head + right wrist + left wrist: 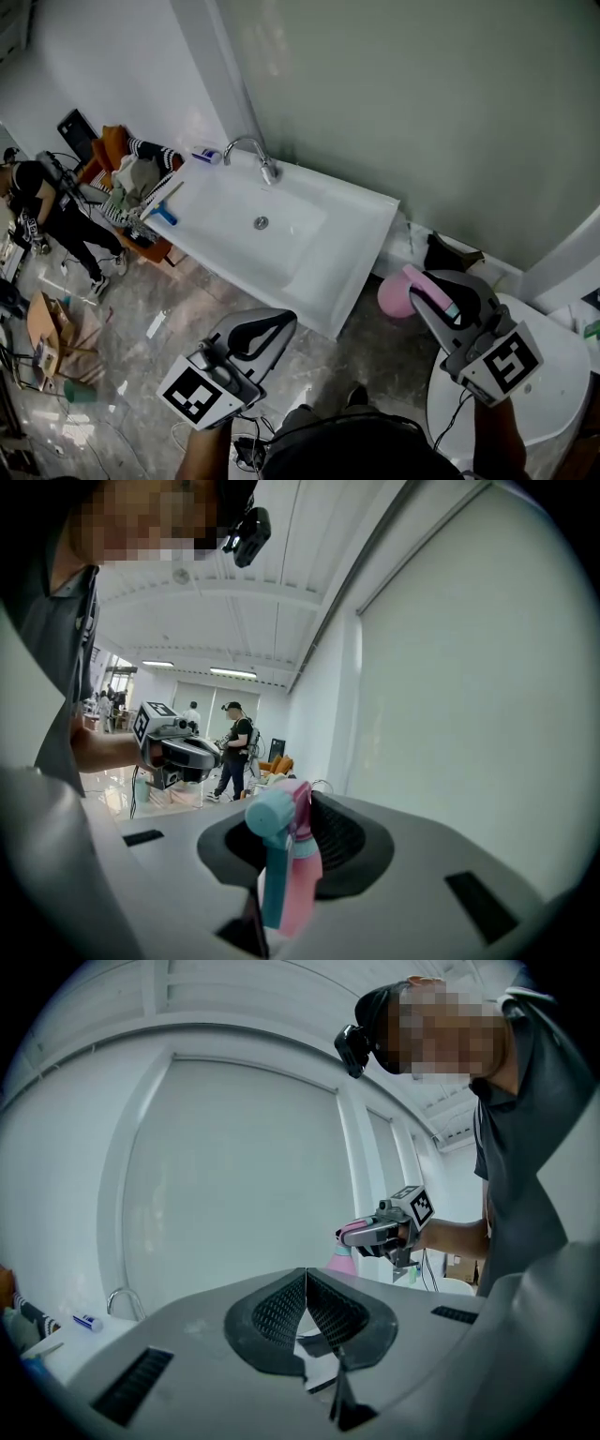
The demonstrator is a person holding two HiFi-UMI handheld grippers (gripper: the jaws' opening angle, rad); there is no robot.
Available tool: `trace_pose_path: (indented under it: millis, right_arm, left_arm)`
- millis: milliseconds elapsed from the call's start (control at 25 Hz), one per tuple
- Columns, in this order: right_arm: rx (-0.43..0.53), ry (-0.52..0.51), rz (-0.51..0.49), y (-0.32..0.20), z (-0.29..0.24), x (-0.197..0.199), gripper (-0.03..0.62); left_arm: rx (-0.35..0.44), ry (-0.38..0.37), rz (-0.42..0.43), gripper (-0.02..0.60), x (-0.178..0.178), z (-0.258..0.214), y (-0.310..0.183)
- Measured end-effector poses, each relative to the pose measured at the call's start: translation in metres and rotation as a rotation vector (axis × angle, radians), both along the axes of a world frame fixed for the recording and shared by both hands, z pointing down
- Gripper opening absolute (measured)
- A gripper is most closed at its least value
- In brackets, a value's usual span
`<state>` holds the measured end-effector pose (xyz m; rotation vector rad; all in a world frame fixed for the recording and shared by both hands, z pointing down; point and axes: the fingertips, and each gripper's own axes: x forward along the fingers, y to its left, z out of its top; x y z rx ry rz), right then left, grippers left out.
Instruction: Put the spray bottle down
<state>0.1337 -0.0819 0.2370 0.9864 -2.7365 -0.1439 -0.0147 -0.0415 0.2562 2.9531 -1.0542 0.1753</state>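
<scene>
A pink spray bottle [392,298] with a teal trigger and nozzle [281,855] hangs in my right gripper [424,281], whose jaws are shut on its neck. It is held in the air to the right of the white sink [309,272], near the round white table [553,375]. From the left gripper view the same bottle [340,1260] shows below the right gripper [373,1234]. My left gripper [279,322] hovers low in front of the sink's near corner. Its jaws [305,1276] meet at the tips with nothing between them.
A chrome faucet [253,150] stands at the sink's back edge, with a tube [207,157] and a blue-handled item [165,214] at its left end. An orange chair with clothes [131,178] and a person in black [47,211] are at far left. A dark object [448,253] lies by the wall.
</scene>
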Motion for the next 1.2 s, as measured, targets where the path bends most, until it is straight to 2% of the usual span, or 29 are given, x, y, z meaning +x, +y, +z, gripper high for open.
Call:
trace_pose_path:
  millis: [280, 600, 960, 1200]
  right_arm:
    - [-0.02, 0.017, -0.012, -0.017, 0.01, -0.009, 0.087]
    - [-0.034, 0.051, 0.019, -0.043, 0.031, -0.058, 0.087]
    - [-0.04, 0.099, 0.079, -0.045, 0.0, -0.088, 0.087]
    - [-0.043, 0.13, 0.095, -0.057, 0.01, -0.117, 0.087]
  left_arm:
    - [-0.021, 0.002, -0.015, 0.006, -0.012, 0.009, -0.013]
    - [-0.034, 0.05, 0.009, 0.006, -0.064, 0.035, -0.053]
    - [-0.003, 0.097, 0.092, 0.006, -0.088, 0.001, -0.065]
    - [0.015, 0.13, 0.121, 0.006, -0.114, 0.006, -0.083]
